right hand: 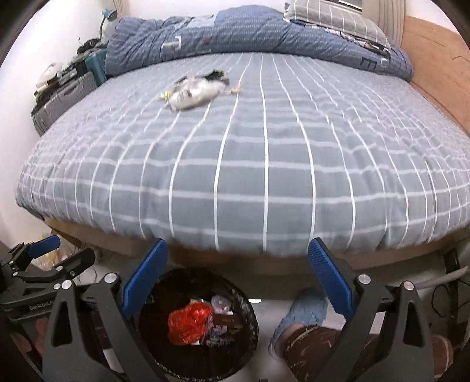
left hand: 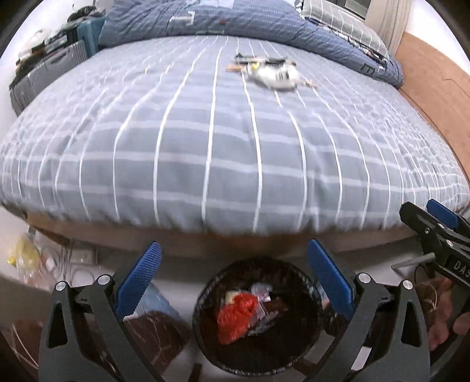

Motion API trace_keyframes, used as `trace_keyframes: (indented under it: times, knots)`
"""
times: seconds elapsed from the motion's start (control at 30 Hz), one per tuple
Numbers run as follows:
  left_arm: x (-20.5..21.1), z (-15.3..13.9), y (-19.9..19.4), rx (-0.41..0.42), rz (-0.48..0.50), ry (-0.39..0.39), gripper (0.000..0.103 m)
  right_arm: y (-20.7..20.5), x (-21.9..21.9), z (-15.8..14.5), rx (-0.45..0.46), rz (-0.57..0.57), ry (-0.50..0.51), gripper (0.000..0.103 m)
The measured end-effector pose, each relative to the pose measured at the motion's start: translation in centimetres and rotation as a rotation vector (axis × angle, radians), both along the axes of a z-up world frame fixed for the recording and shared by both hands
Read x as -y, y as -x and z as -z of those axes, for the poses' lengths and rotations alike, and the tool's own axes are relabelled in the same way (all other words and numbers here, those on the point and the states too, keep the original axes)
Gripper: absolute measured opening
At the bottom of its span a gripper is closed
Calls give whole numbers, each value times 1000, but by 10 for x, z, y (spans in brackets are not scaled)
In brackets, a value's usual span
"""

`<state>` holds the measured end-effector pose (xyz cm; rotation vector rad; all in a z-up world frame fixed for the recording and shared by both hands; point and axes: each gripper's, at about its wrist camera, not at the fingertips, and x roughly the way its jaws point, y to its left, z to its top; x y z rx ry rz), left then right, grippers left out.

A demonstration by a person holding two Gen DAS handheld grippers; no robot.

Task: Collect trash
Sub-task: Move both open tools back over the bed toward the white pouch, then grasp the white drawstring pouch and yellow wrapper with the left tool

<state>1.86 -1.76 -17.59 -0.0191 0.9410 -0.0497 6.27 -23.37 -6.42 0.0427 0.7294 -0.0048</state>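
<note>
A black-lined trash bin (left hand: 202, 296) (right hand: 249, 311) stands on the floor at the foot of the bed, holding a red crumpled wrapper (left hand: 235, 317) (right hand: 188, 323) and other scraps. My left gripper (left hand: 235, 264) hangs open above the bin with nothing between its blue pads. My right gripper (right hand: 236, 258) is open too and empty, above and a little right of the bin; it also shows at the left wrist view's right edge (left hand: 434, 223). A small heap of wrappers (left hand: 270, 75) (right hand: 196, 91) lies far up on the grey checked bedsheet (left hand: 223, 147) (right hand: 264, 158).
A folded blue quilt (left hand: 235, 26) (right hand: 249, 32) and a pillow (right hand: 337, 20) lie at the bed's head. Grey cases (left hand: 44, 76) (right hand: 64, 94) stand at the left. The person's slippered foot (right hand: 305, 311) and patterned trouser leg (left hand: 152, 335) are beside the bin. A wooden bed frame (left hand: 434, 79) runs along the right.
</note>
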Motion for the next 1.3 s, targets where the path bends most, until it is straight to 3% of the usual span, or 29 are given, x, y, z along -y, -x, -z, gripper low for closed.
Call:
trace_keyframes:
  times: [0.3,0.5,0.8,1.03,1.3]
  knots:
    - [-4,-36,-78,77,-22,10,97,-46,14,-46,80,-4,40,92]
    - [12,-44,-146,90,-8,24,97,-87,33,-62,96,-9,48,92]
    - [45,-33,-243,91,15,30,97,-146,56,-40,47,-33,76,92]
    - [63,-18,-285,82,36,42,97,-162,62,-19,17,-53,67,92]
    - [68,-3,-298,36,50,83,66,-162,64,-16,13,-55,60,92]
